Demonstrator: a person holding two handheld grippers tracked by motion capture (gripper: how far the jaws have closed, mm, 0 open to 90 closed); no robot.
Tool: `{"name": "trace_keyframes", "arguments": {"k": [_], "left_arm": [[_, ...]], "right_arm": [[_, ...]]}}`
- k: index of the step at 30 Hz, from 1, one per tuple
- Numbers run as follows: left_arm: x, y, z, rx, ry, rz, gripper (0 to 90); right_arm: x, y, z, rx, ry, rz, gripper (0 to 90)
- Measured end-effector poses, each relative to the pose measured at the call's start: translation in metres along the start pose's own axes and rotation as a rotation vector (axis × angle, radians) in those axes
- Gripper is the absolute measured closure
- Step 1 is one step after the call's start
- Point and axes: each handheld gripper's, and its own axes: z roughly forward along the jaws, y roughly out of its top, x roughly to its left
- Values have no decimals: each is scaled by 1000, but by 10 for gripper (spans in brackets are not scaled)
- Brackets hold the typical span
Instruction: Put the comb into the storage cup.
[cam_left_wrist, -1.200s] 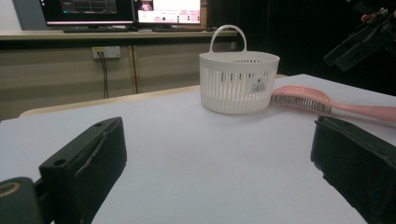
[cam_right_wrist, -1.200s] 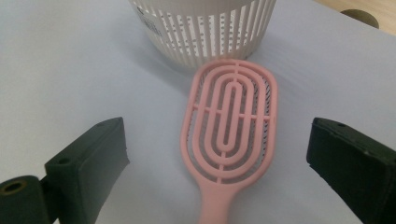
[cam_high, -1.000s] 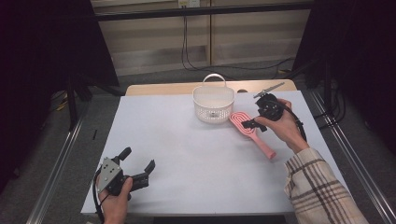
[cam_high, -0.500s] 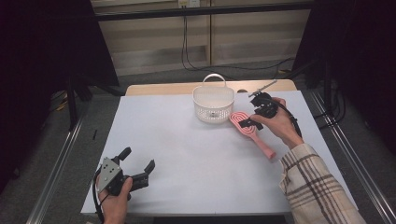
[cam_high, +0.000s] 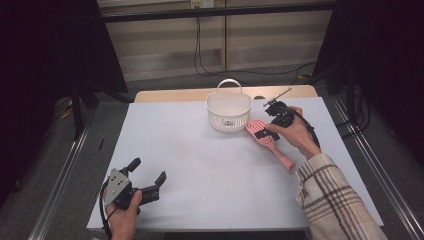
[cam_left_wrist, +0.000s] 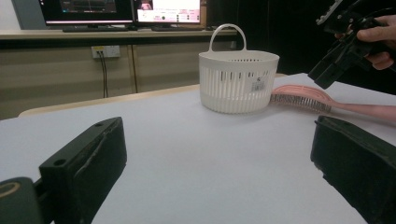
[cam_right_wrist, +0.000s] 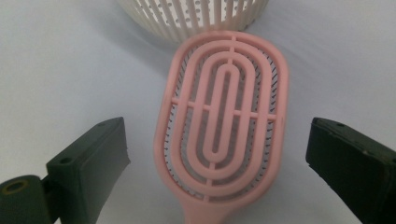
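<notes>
A pink vented hairbrush (cam_high: 270, 142) lies on the white table (cam_high: 200, 160), its head beside a white handled basket (cam_high: 228, 111). My right gripper (cam_high: 265, 125) hovers open just above the brush head. In the right gripper view the brush head (cam_right_wrist: 224, 116) lies bristles down between the two spread jaws of the right gripper (cam_right_wrist: 219, 149), which touch nothing. My left gripper (cam_high: 148, 171) rests open near the front left corner, empty. From the left gripper (cam_left_wrist: 219, 163) view I see the basket (cam_left_wrist: 238, 79), the brush (cam_left_wrist: 303, 98) and the right gripper (cam_left_wrist: 336, 60) far ahead.
A wooden table edge (cam_high: 170, 95) shows behind the white sheet. Metal rails (cam_high: 65, 170) run along both sides of the table. Monitors (cam_left_wrist: 121, 9) and a wall socket (cam_left_wrist: 106, 50) stand beyond the far edge.
My right gripper has shifted slightly left over the brush head. The left gripper has stayed still.
</notes>
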Motion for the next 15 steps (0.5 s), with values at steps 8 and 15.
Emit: {"name": "trace_keyframes", "arguments": {"k": [8, 15], "left_arm": [[0, 0, 0, 0, 1, -1, 37], [0, 0, 0, -1, -2, -3, 37]], "right_arm": [[1, 3, 9, 14, -15, -5, 56], [2, 3, 16, 43, -17, 1, 59]]}}
